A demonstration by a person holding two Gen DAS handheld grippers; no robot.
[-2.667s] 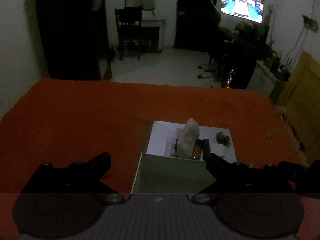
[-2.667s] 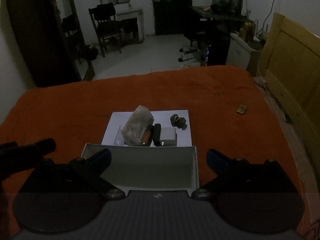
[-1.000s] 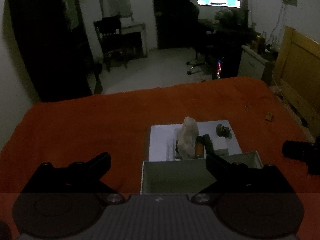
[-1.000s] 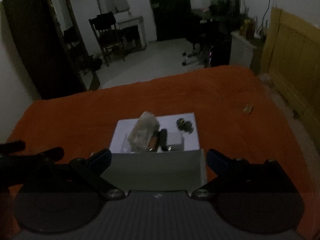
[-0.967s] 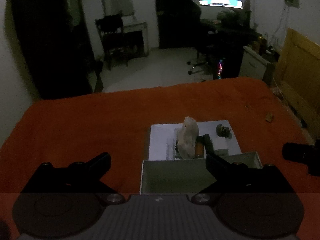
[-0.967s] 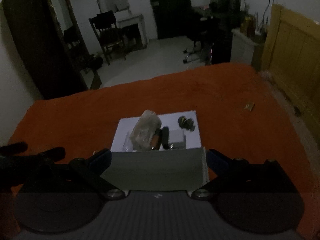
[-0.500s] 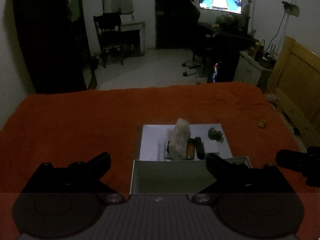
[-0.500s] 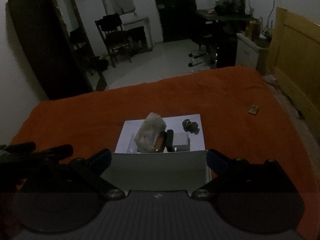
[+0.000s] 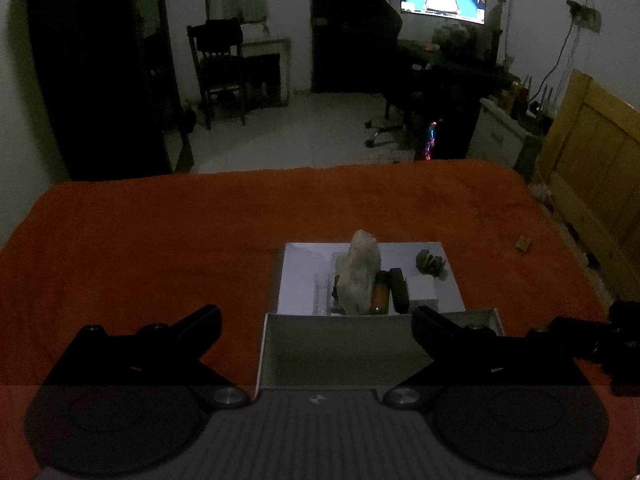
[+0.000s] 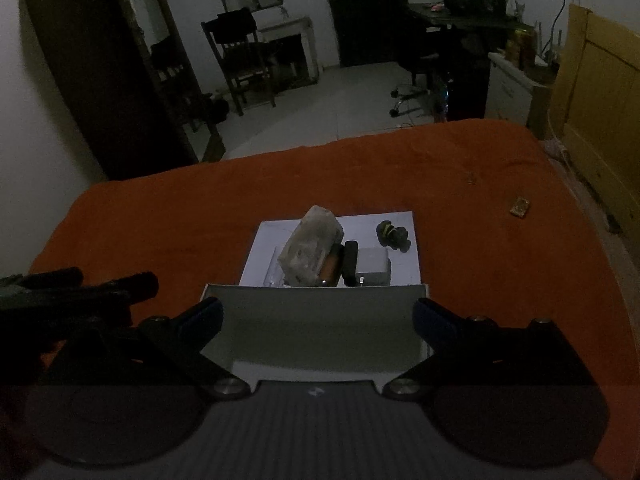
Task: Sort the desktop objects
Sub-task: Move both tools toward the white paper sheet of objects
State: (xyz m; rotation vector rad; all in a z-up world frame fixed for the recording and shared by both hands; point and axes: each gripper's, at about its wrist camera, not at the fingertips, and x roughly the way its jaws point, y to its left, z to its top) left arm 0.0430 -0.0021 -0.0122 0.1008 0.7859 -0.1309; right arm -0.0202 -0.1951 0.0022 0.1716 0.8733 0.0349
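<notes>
Left wrist view: the left gripper (image 9: 316, 322) is spread wide and empty above the orange cloth (image 9: 140, 240); the box (image 9: 340, 344) sits between its fingers, the cluttered white sheet (image 9: 300, 276) just beyond.

Right wrist view: the right gripper (image 10: 318, 312), likewise agape and empty, straddles the box (image 10: 316, 320).

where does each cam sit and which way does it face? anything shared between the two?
Left wrist: on the left hand-held gripper, facing forward over the orange cover at the white box; open fingers frame it, right gripper at right edge.
Right wrist: on the right hand-held gripper, same heading, set further right; fingers open, left gripper at left edge.
Shared: box, white sheet of small items, chair.
</notes>
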